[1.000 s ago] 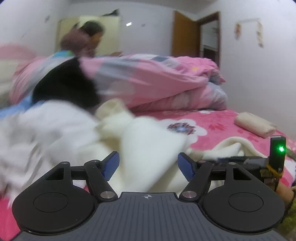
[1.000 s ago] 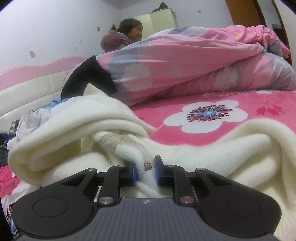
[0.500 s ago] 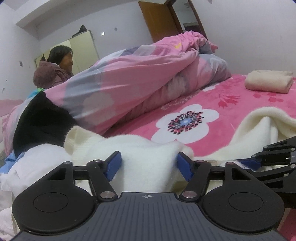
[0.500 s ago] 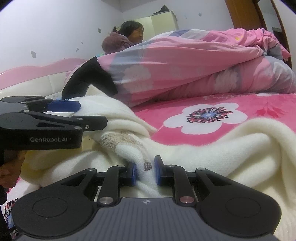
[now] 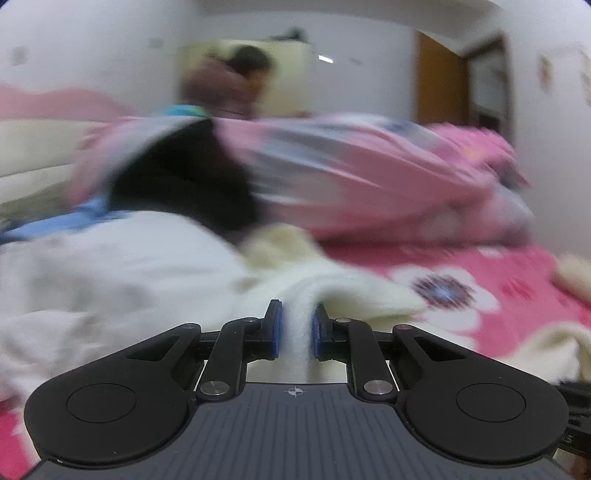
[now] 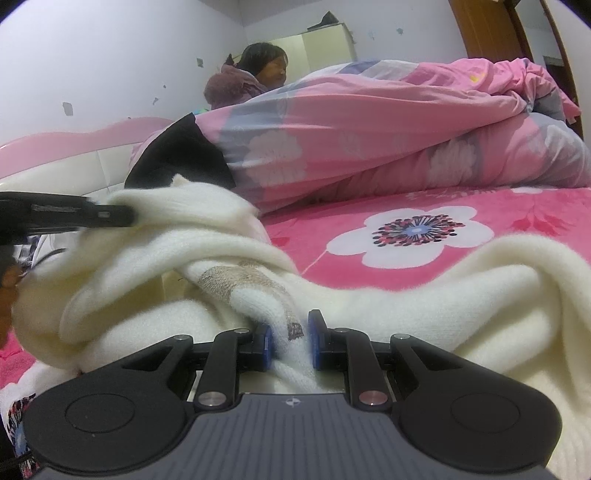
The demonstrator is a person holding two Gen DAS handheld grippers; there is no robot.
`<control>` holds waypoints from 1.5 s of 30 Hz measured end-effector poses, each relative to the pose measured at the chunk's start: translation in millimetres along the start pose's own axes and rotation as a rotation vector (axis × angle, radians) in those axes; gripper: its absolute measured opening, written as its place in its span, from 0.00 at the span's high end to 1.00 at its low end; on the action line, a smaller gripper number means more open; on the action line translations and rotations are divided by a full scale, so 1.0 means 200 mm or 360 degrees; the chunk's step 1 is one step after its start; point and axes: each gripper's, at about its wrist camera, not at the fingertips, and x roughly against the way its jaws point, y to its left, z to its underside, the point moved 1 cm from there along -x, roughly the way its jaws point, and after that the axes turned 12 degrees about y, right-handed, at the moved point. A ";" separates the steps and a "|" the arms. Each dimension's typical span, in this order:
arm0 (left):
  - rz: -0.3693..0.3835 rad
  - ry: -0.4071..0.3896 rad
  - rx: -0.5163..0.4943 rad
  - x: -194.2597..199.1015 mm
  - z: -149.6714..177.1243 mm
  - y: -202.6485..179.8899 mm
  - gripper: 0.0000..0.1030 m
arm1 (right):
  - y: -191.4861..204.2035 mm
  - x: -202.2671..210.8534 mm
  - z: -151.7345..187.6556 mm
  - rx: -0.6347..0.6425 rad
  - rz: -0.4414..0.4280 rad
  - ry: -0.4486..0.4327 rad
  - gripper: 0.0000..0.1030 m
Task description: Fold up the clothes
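Soft, even indoor light; left wrist view motion-blurred, right sharp, fisheye-bent edges.

A sweater (image 6: 424, 295) lies on the bed (image 6: 517, 210), the quilt (image 6: 369, 129) behind it.

A rumpled pink quilt (image 6: 388, 147) with pale flower prints fills the upper right of the right wrist view, heaped on a pink bedsheet (image 6: 517, 214) printed with a large white flower (image 6: 417, 232). A black cloth (image 6: 177, 158) lies at the quilt's left end. Behind the quilt, at upper centre, sits a person (image 6: 255, 74) in a mauve coat. A pale wardrobe (image 6: 325, 44) and what looks like a brown door (image 6: 476, 26) stand against the white wall.
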 end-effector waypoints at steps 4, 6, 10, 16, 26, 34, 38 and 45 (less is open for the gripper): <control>-0.0161 -0.0107 0.0259 0.22 0.02 0.34 0.86 | 0.00 0.00 0.00 0.0002 0.0004 0.0003 0.81; -0.0287 -0.0134 0.0386 0.32 0.07 0.50 0.86 | 0.00 0.00 0.00 0.0003 0.0007 0.0004 0.81; -0.0496 0.0020 0.0667 0.36 0.20 0.79 0.82 | 0.01 0.00 0.00 0.0006 0.0016 0.0009 0.81; -0.0504 0.0162 0.0993 0.39 0.44 0.94 0.66 | 0.03 0.00 -0.01 0.0037 0.0067 0.0035 0.80; -0.0708 -0.0287 0.1102 0.62 0.46 0.99 0.57 | 0.14 0.17 -0.10 0.0154 0.0126 0.0062 0.62; -0.0684 -0.0489 0.1037 0.64 0.46 0.93 0.54 | 0.35 0.17 -0.22 -0.0041 -0.0463 0.0153 0.58; -0.0565 -0.0462 0.0826 0.59 0.44 0.79 0.53 | 0.46 -0.05 -0.22 -0.0095 -0.0498 0.0283 0.58; -0.0196 -0.0101 0.0427 0.27 0.41 0.52 0.50 | 0.67 -0.31 -0.19 0.0116 -0.0328 0.0255 0.72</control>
